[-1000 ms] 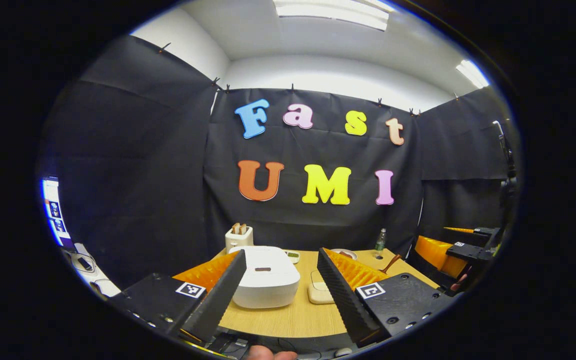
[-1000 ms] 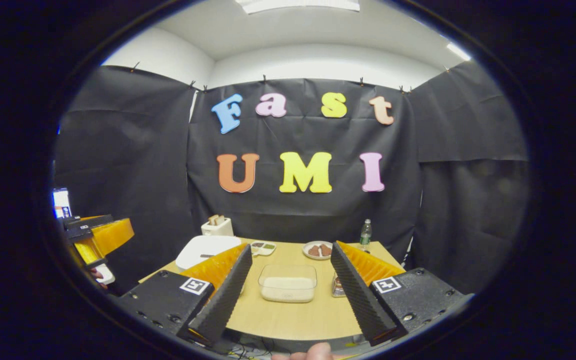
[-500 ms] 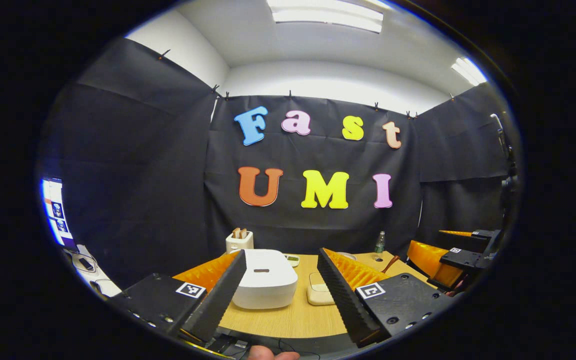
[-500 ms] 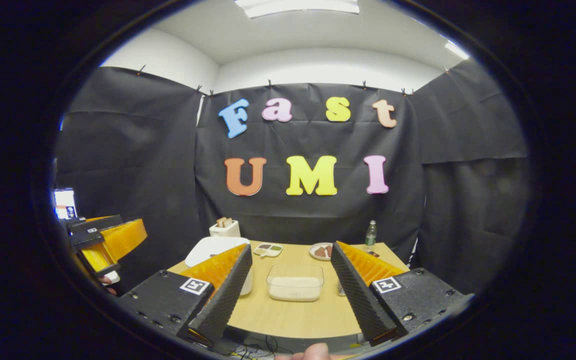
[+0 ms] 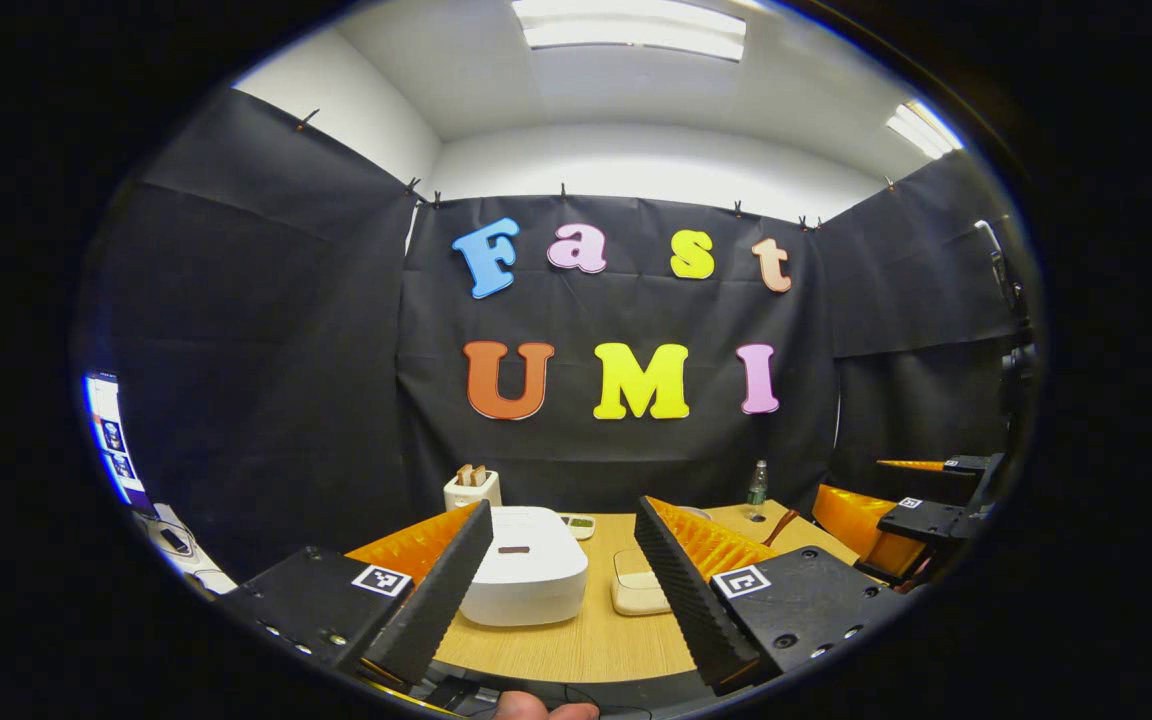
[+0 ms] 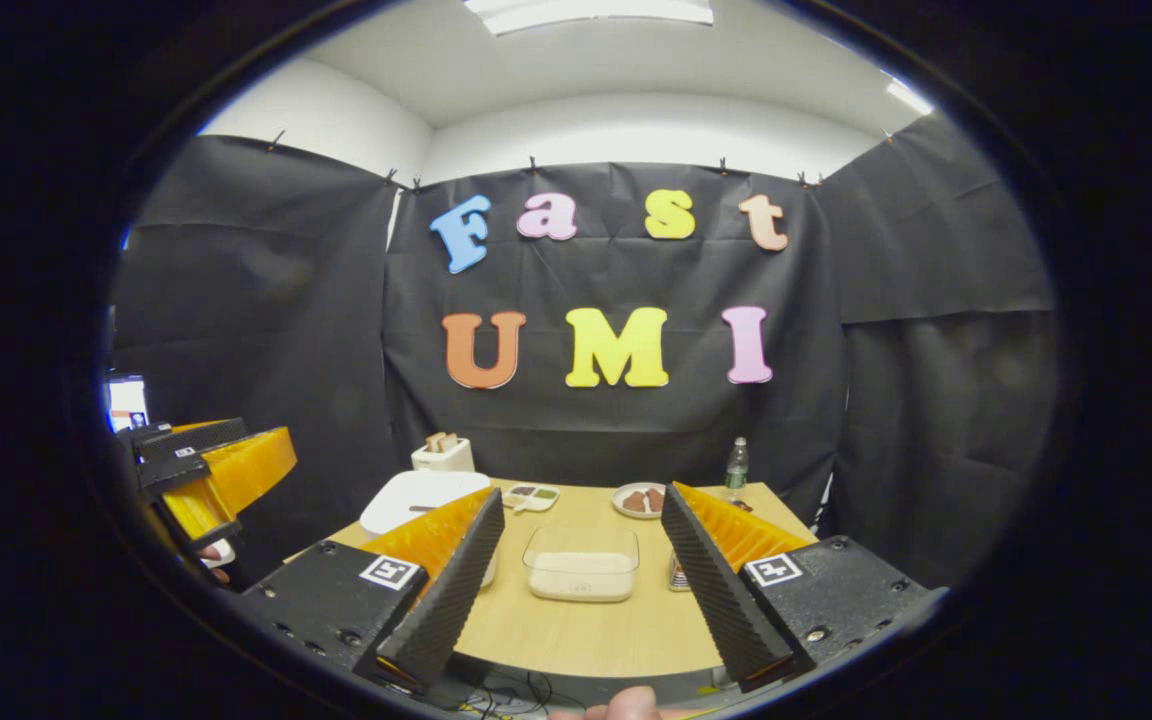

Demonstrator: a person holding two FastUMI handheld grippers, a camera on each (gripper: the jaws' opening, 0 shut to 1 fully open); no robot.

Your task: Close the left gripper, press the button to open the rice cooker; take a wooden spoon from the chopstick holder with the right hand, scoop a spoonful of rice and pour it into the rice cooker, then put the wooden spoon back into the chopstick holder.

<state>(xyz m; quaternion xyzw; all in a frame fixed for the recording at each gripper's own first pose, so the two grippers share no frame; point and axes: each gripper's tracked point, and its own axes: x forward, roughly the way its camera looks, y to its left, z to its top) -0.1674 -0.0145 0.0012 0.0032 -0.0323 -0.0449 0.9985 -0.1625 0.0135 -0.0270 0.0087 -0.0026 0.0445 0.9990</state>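
Note:
The white rice cooker sits shut on the wooden table, a dark button on its lid. My left gripper hovers open in front of it, above the table's near edge. A clear box of rice lies between the fingers of my open right gripper, farther off. The chopstick holder peeks out behind the right finger. A wooden spoon handle sticks up beyond my left gripper's right finger. The other gripper is at the right edge.
A toaster stands at the back left. A small divided dish, a plate of brown food and a bottle line the far side. The left gripper hangs off the table's left.
The left gripper has drawn back a little, so the cooker looks smaller. The right gripper has barely moved. Both stay open.

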